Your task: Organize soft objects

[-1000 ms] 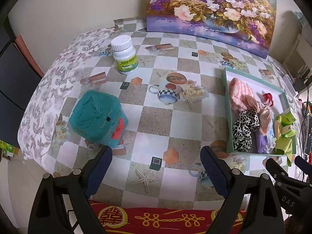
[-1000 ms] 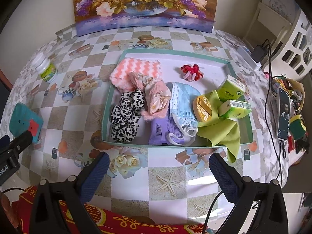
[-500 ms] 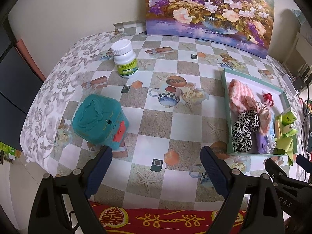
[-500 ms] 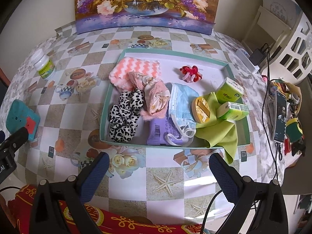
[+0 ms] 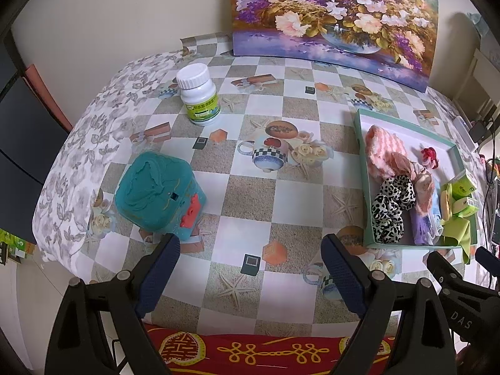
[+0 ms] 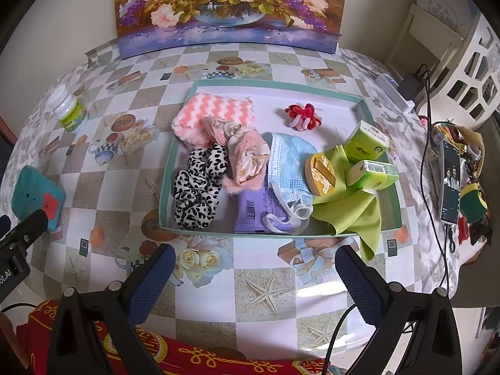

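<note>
A teal-rimmed tray (image 6: 318, 86) holds soft things: a pink zigzag cloth (image 6: 215, 112), a leopard scrunchie (image 6: 197, 187), a pink scrunchie (image 6: 247, 159), a blue face mask (image 6: 287, 162), a green cloth (image 6: 350, 209), a red hair tie (image 6: 303, 117), a purple packet (image 6: 259, 209). The tray (image 5: 359, 156) lies at the right in the left wrist view. My left gripper (image 5: 250, 265) is open and empty above the table's front. My right gripper (image 6: 254, 275) is open and empty, in front of the tray.
A teal box (image 5: 159, 193) and a white pill bottle (image 5: 200, 97) stand left of the tray. Two green tissue packs (image 6: 368, 156) and a gold tin (image 6: 322, 175) lie in the tray. A flower painting (image 6: 228, 9) leans at the back. A phone (image 6: 450, 184) and cables lie right.
Both grippers have drawn back and risen slightly, so the table and tray look a little farther off. Nothing on the table moved. Both stay open.
</note>
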The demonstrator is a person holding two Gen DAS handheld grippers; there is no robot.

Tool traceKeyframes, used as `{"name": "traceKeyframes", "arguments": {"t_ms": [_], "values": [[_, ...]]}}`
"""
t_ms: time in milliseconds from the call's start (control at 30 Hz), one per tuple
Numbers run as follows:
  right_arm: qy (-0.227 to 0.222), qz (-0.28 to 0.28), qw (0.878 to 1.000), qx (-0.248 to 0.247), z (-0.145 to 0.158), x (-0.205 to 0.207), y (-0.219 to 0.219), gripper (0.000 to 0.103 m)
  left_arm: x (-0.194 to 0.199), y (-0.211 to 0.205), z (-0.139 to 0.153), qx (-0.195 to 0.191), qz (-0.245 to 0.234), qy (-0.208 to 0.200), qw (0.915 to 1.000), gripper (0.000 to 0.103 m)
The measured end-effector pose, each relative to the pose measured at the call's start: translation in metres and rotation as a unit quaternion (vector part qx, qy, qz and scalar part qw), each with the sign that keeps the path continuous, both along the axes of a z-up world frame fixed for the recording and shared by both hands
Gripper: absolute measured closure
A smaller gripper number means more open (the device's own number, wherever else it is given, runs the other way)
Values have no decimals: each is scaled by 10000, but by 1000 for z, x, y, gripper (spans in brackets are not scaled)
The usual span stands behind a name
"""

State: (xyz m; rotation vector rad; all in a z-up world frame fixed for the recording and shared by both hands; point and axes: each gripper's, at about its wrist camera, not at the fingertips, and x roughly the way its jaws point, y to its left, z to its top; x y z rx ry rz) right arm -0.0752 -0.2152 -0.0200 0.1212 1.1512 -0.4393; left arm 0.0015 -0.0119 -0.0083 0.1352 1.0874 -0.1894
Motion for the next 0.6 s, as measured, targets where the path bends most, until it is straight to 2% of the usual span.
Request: {"name": "traceKeyframes", "arguments": {"t_ms": [600], "values": [[-60, -128, 9998, 159, 0, -2, -7, 0, -1, 0, 1, 46, 6, -46, 10000, 11]]}}
